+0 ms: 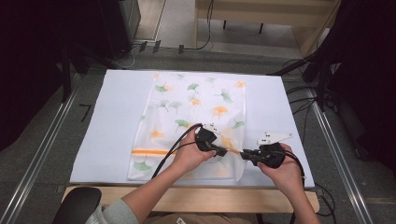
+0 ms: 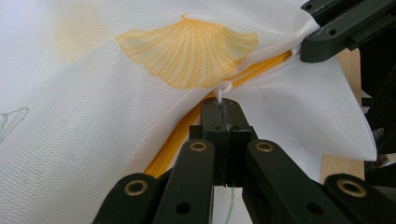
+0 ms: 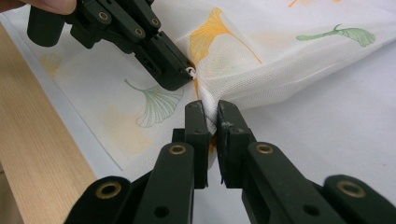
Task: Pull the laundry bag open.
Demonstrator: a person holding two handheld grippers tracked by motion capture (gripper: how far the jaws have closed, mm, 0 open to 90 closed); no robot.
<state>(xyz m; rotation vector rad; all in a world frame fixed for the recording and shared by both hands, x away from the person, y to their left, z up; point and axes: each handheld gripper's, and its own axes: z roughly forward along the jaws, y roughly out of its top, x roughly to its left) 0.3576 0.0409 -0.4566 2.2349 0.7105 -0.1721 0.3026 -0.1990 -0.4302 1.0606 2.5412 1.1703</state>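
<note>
A white mesh bag (image 1: 196,112) printed with green and orange leaves lies flat on the white table cover (image 1: 116,116). An orange zipper (image 1: 149,152) runs across the bag near its front end. My left gripper (image 2: 223,105) is shut on the small white zipper pull (image 2: 223,88), which sticks out just above the jaw tips. Facing it from the right, my right gripper (image 3: 211,109) is shut on the bunched edge of the bag (image 3: 261,70) at the zipper's end. In the high view the left gripper (image 1: 225,151) and right gripper (image 1: 243,154) nearly meet at the bag's front right.
The wooden table edge (image 1: 196,198) runs along the front, just below both hands. A black chair (image 1: 77,205) sits at the bottom left. Metal rails (image 1: 42,154) flank the table, and cables (image 1: 308,93) lie on the floor at the right.
</note>
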